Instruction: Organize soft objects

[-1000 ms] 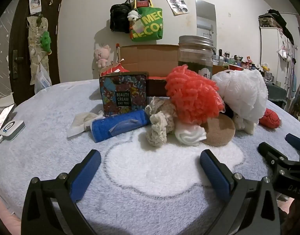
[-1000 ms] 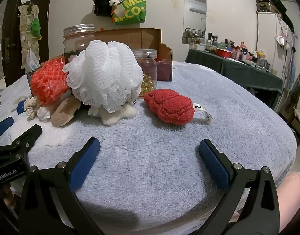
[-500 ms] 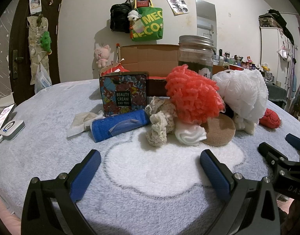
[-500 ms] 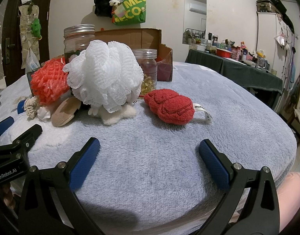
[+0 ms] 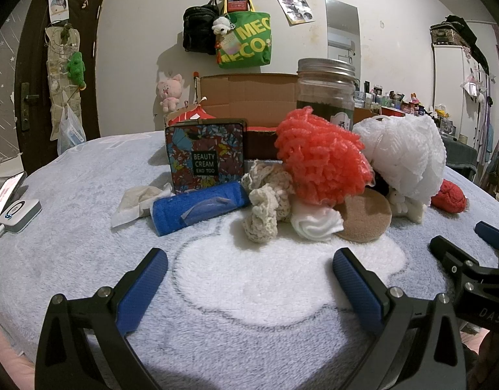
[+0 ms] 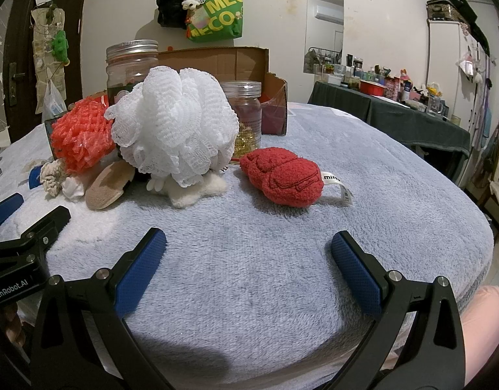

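Seemingly nothing is sorted yet: the soft things sit heaped in front of the cardboard box (image 5: 249, 97), none visibly placed inside it. Against the box lie the red mesh pouf (image 5: 321, 159), white mesh pouf (image 6: 174, 123) and blue rolled cloth (image 5: 197, 208); the red plush toy (image 6: 282, 175) lies apart, beside the box's corner. The left gripper (image 5: 249, 279) and right gripper (image 6: 248, 256) hover short of the heap, jaws spread wide, empty.
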A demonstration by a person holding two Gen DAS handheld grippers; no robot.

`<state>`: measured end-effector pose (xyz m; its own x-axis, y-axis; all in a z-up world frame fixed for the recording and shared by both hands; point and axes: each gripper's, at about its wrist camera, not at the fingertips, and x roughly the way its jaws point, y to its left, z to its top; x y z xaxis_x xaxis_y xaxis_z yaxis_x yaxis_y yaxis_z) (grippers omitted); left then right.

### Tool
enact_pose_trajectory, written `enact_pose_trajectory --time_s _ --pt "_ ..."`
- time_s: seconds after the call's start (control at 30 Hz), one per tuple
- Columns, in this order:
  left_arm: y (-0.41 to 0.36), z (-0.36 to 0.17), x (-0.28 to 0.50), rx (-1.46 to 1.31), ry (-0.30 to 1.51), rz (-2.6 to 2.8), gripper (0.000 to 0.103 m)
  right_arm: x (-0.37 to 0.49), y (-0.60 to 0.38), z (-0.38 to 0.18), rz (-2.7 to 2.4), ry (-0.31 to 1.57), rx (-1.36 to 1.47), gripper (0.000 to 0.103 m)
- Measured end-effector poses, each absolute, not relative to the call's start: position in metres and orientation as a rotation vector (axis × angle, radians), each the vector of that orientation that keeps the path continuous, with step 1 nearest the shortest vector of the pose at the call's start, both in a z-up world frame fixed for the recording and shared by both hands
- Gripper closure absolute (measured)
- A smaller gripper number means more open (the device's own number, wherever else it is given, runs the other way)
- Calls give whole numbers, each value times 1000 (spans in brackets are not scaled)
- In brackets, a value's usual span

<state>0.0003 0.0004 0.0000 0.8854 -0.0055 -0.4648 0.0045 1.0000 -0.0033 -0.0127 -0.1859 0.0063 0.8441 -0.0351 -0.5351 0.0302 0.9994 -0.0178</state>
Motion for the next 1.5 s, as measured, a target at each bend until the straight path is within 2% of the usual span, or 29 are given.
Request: enact_pose_trajectory --time_s 1.3,1.5 --pt "-5 -9 5 0 498 -12 0 -8 -186 6 -32 565 -9 0" --pt "-6 6 11 -18 518 -53 0 -6 -186 10 -14 592 -11 0"
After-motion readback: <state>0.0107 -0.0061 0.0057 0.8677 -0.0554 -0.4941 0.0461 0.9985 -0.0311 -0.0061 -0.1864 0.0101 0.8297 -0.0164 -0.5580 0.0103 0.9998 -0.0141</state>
